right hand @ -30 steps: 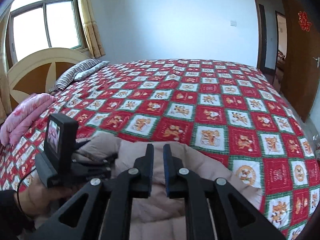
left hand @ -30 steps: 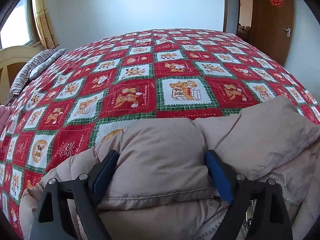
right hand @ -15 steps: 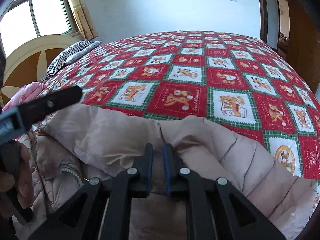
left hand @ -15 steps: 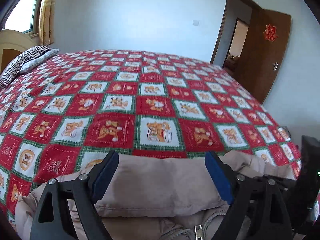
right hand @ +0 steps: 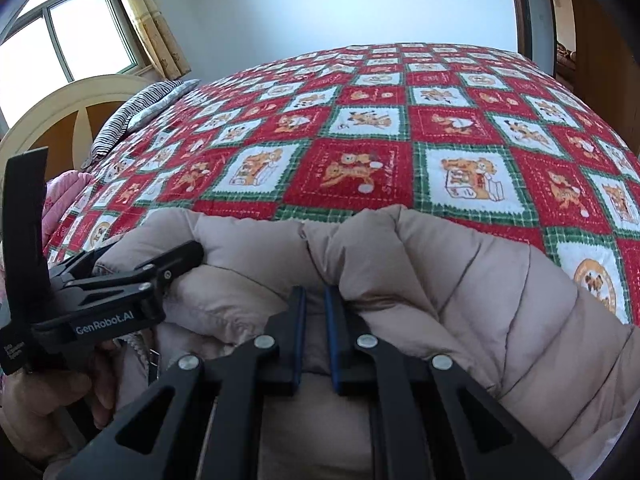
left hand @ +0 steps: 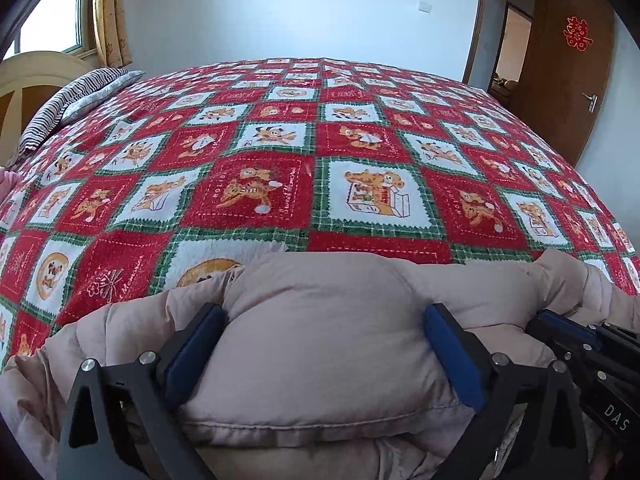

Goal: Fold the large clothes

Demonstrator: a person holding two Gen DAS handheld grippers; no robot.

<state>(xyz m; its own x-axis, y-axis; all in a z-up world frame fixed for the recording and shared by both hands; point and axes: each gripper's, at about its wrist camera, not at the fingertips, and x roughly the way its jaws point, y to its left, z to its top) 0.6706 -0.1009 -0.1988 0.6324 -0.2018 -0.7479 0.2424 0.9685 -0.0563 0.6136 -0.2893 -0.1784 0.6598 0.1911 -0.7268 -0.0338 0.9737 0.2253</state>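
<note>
A beige padded jacket [left hand: 328, 332] lies bunched at the near edge of the bed; it also shows in the right wrist view [right hand: 432, 264]. My left gripper [left hand: 324, 320] is open, its blue-padded jaws wide apart with a puffy fold of the jacket bulging between them. It also shows from the side in the right wrist view [right hand: 172, 260]. My right gripper [right hand: 315, 300] is shut on a thin fold of the jacket. Its tip shows at the right edge of the left wrist view [left hand: 560, 328].
The bed carries a red, green and white patchwork blanket [left hand: 320, 152]. A striped pillow [left hand: 76, 100] and cream headboard [right hand: 76, 100] are at the left. A pink quilt [right hand: 66, 196] lies near the left edge. A wooden door [left hand: 568, 80] stands at the right.
Both grippers have dropped lower onto the jacket and come closer together. The jacket now bulges up between the left jaws. The right gripper stays shut on its fold.
</note>
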